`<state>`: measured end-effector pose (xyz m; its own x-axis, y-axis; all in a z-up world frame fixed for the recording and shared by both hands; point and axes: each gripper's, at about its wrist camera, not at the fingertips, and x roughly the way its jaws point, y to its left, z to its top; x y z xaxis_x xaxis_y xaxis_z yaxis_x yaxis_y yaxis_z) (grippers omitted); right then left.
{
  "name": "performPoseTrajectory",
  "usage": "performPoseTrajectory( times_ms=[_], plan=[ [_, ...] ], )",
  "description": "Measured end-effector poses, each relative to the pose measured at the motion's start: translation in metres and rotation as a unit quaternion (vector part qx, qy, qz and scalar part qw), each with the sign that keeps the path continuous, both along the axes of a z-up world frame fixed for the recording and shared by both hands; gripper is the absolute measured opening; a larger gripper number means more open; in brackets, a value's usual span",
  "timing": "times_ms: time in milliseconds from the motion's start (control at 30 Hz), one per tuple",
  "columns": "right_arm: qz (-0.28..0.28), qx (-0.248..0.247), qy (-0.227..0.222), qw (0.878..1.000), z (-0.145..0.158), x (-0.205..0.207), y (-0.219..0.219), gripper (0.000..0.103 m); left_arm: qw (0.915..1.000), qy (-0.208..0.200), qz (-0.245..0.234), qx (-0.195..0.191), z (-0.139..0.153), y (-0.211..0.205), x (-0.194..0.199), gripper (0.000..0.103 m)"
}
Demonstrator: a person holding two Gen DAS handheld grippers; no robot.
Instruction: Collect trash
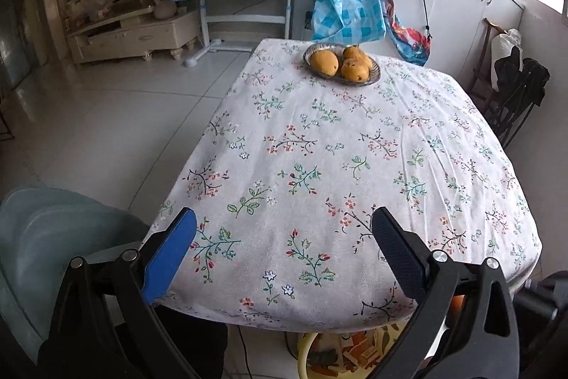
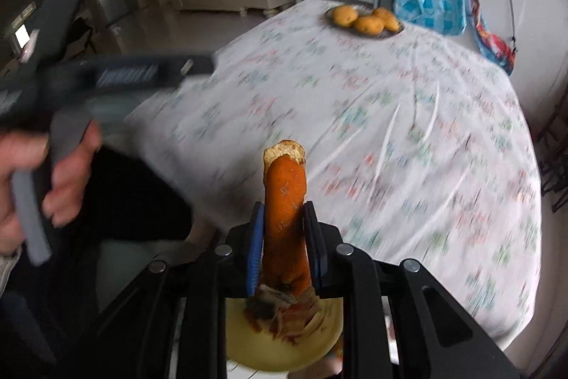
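Right wrist view: the right gripper (image 2: 284, 212) has its blue pads clamped on a long strip of orange peel (image 2: 286, 201). The peel stands upright between the fingers; its tip curls over and shows the pale inner side. The jaws stand narrow, pressed on both sides of the strip. The peel is held past the near edge of the table (image 2: 426, 137), directly above a yellow bin (image 2: 255, 347) that sits on the floor below that edge. More peel scraps (image 2: 284, 315) lie inside the bin. The frame is blurred by motion. At left, a hand (image 2: 46, 180) grips the grey handle of the other tool.

Left wrist view: the left gripper (image 1: 284, 254) is wide open with nothing between its fingers, hovering over the near edge of the table. The table carries a white floral tablecloth (image 1: 337, 148). Near the far edge stands a dish (image 1: 375, 73) with yellow-orange fruit (image 1: 323, 61); how many pieces I cannot tell for certain. Beyond the far edge hangs a blue checked plastic bag (image 1: 348, 9). The yellow bin shows under the near edge between the gripper's arms, partly hidden.
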<state>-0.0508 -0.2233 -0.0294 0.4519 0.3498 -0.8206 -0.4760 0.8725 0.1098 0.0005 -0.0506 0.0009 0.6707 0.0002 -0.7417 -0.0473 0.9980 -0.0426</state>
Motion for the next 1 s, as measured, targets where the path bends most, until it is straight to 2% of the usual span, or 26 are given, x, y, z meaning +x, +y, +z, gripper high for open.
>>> performPoseTrajectory(
  times_ms=[267, 400, 500, 667, 767, 833, 867, 1000],
  plan=[
    [0.012, 0.004, 0.063, 0.998, -0.026, -0.038, -0.003, 0.023, 0.9997, -0.02, -0.01, 0.007, 0.004, -0.008, -0.028, 0.096],
    [0.002, 0.011, 0.092, 0.996, -0.039, -0.042, -0.008, 0.027, 0.9994, -0.029, -0.016, 0.007, 0.007, -0.01, -0.041, 0.096],
    [-0.008, 0.015, 0.09, 0.996, -0.038, -0.043, -0.013, 0.034, 0.9991, -0.037, -0.02, 0.007, 0.01, -0.012, -0.048, 0.096],
    [-0.038, 0.03, 0.04, 0.998, -0.017, -0.05, -0.026, 0.054, 0.9985, -0.05, -0.022, -0.001, 0.016, -0.014, -0.057, 0.096],
    [-0.069, 0.028, -0.029, 0.997, 0.004, -0.053, -0.036, 0.069, 0.998, -0.059, -0.022, 0.0, 0.019, -0.018, -0.06, 0.096],
    [-0.098, 0.018, -0.087, 0.991, 0.016, -0.056, -0.043, 0.079, 0.9975, -0.066, -0.026, 0.006, 0.022, -0.022, -0.061, 0.096],
    [-0.119, 0.014, -0.111, 0.987, 0.022, -0.055, -0.047, 0.08, 0.9972, -0.069, -0.027, 0.009, 0.024, -0.024, -0.062, 0.096],
    [-0.175, 0.003, -0.161, 0.971, 0.034, -0.049, -0.056, 0.088, 0.9956, -0.085, -0.035, 0.02, 0.03, -0.032, -0.066, 0.096]
  ],
)
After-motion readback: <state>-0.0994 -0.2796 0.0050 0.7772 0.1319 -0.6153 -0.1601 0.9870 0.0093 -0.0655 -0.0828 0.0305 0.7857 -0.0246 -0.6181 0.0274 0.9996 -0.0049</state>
